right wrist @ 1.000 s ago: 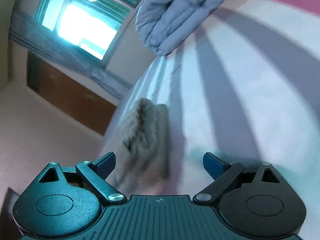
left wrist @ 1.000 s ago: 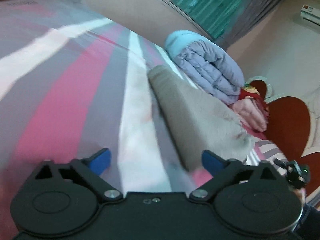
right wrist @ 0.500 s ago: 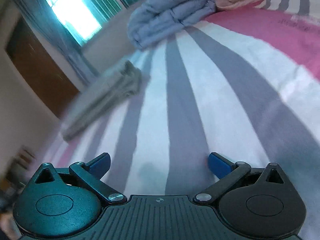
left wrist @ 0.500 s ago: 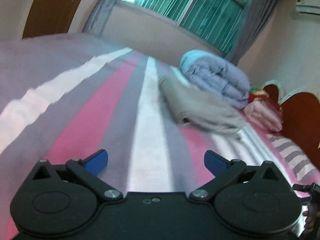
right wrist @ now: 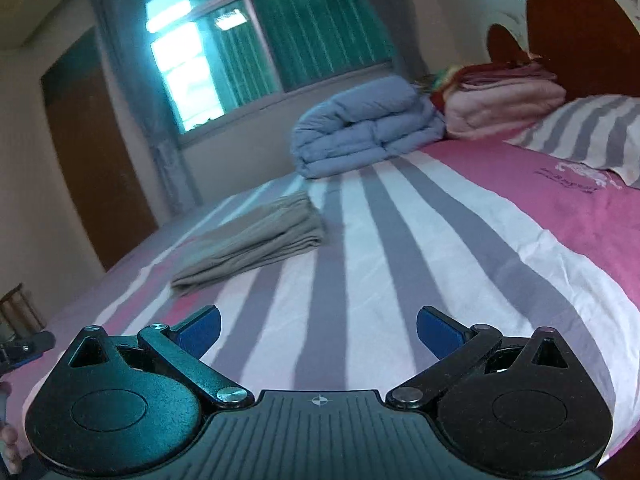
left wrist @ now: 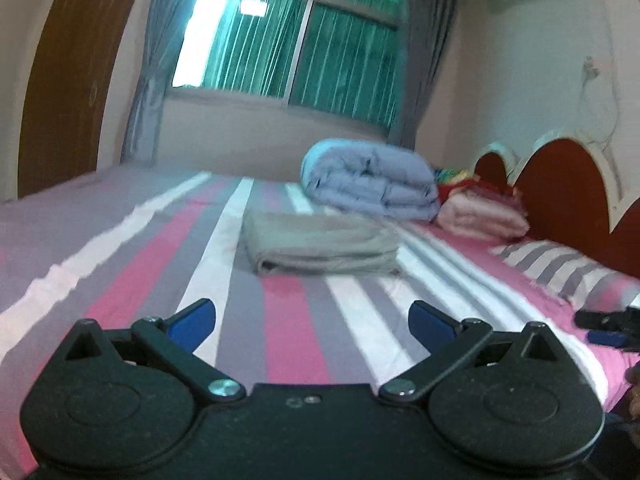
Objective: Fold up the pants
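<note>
The grey-beige pants [left wrist: 320, 242] lie folded in a flat rectangle on the striped bed [left wrist: 132, 264]; they also show in the right wrist view [right wrist: 256, 238]. My left gripper [left wrist: 312, 322] is open and empty, held back from the pants over the bed's near part. My right gripper [right wrist: 318, 330] is open and empty, well to the right of the pants. The other gripper's tip shows at the right edge of the left wrist view [left wrist: 612, 326] and at the left edge of the right wrist view [right wrist: 24, 346].
A rolled blue quilt [left wrist: 372, 184] and folded pink blankets [left wrist: 484, 212] lie behind the pants near the red headboard [left wrist: 560, 184]. A striped pillow [right wrist: 588, 128] lies at the head. A window [left wrist: 288, 36] and a brown door [left wrist: 68, 72] are beyond the bed.
Both grippers have drawn back and levelled out, away from the pants. The folded pants now lie still farther off; both stay open.
</note>
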`<state>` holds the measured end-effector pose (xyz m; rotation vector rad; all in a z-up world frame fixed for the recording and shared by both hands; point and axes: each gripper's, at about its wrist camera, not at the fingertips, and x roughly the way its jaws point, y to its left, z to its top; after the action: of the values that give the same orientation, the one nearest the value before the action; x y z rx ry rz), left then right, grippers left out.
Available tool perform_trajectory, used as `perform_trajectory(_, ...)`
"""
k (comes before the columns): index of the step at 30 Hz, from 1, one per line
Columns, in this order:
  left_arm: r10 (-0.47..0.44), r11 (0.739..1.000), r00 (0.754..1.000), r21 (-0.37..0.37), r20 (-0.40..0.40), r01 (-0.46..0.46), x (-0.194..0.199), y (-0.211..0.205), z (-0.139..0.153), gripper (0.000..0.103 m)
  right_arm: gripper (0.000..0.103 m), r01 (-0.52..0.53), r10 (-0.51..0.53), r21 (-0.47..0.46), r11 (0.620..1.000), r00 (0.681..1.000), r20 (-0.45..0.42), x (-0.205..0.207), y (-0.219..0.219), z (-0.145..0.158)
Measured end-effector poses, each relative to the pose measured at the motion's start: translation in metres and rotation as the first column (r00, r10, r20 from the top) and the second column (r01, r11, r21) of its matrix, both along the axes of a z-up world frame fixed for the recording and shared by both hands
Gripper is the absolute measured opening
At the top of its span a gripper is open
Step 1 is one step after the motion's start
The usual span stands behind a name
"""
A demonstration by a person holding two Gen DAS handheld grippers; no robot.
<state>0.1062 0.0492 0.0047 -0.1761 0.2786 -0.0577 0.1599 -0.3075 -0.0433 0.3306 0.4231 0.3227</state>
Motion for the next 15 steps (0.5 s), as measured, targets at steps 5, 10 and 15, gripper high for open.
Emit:
perform_trajectory(5, 0.019, 0.999, 0.999, 0.037, 0.037, -0.02, -0.028, -0.024, 0.008, 0.097, 0.103, -0.07, 0.07, 0.001, 0.998, 0.997, 0.012, -0.026, 0.015, 0.007)
perform_trajectory(10, -0.005, 0.998, 0.999, 0.065, 0.041, 0.002, -0.031, -0.041, 0.008, 0.097, 0.103, -0.095, 0.098, -0.037, 0.995, 0.992, 0.085, -0.047, 0.031, 0.015)
perform_trajectory(15, -0.029, 0.999, 0.999, 0.046, 0.029, 0.028, -0.026, -0.051, -0.003, 0.097, 0.103, -0.111, 0.125, -0.104, 0.988, 0.981, 0.147, -0.057, 0.052, 0.018)
